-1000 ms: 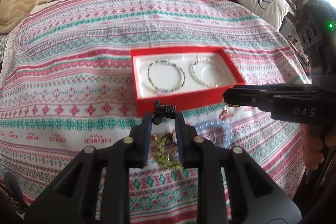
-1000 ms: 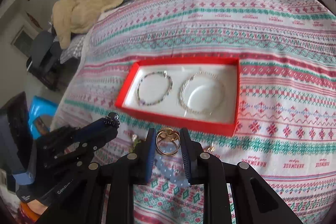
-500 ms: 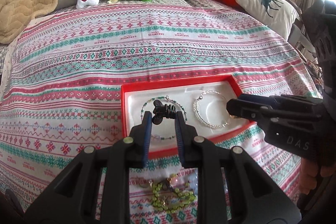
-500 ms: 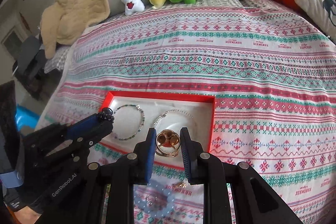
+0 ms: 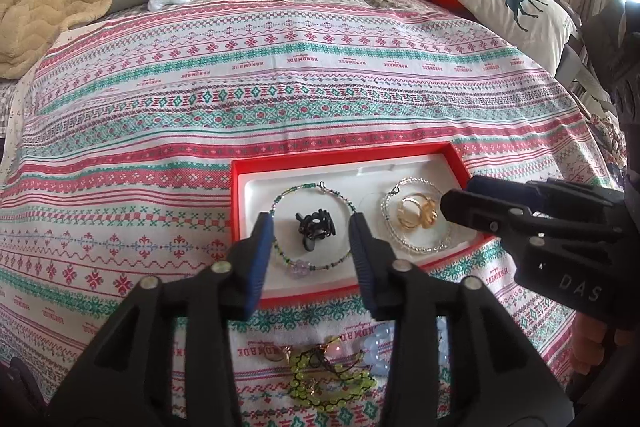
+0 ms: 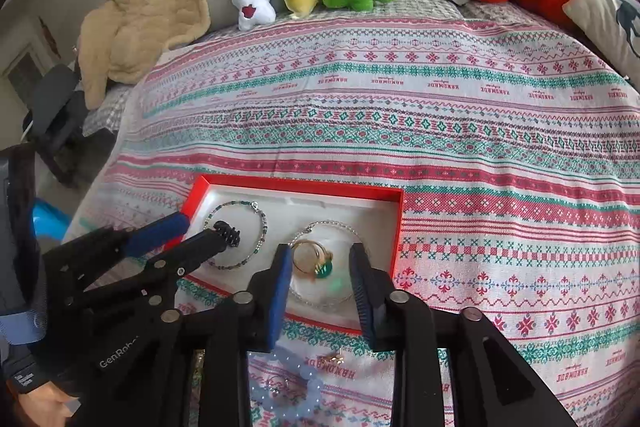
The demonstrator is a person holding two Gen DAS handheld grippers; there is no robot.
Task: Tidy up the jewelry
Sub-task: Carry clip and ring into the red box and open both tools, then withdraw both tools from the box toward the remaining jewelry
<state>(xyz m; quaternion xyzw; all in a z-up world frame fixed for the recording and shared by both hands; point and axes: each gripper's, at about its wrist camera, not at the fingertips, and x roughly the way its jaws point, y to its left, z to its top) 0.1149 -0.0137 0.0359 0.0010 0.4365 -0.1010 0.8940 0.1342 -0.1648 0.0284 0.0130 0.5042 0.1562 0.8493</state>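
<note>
Jewelry is part sorted: in the red tray (image 5: 460,163) a black hair claw (image 5: 315,225) lies inside the green beaded bracelet (image 5: 280,203) just ahead of the left gripper (image 5: 312,247), whose jaws stand wide and empty, and a cluster of gold rings (image 6: 312,259), one with a green stone, lies inside the clear beaded bracelet (image 6: 344,299) between the right gripper's (image 6: 320,267) equally wide jaws. This looks like the release step, both pieces apparently resting free of the pads, though the rings' contact is hard to judge. Next, both grippers should draw back to the pieces on the bed behind the jaws: the yellow-green bead bracelet (image 5: 332,383) and the pale blue bead bracelet (image 6: 288,387).
</note>
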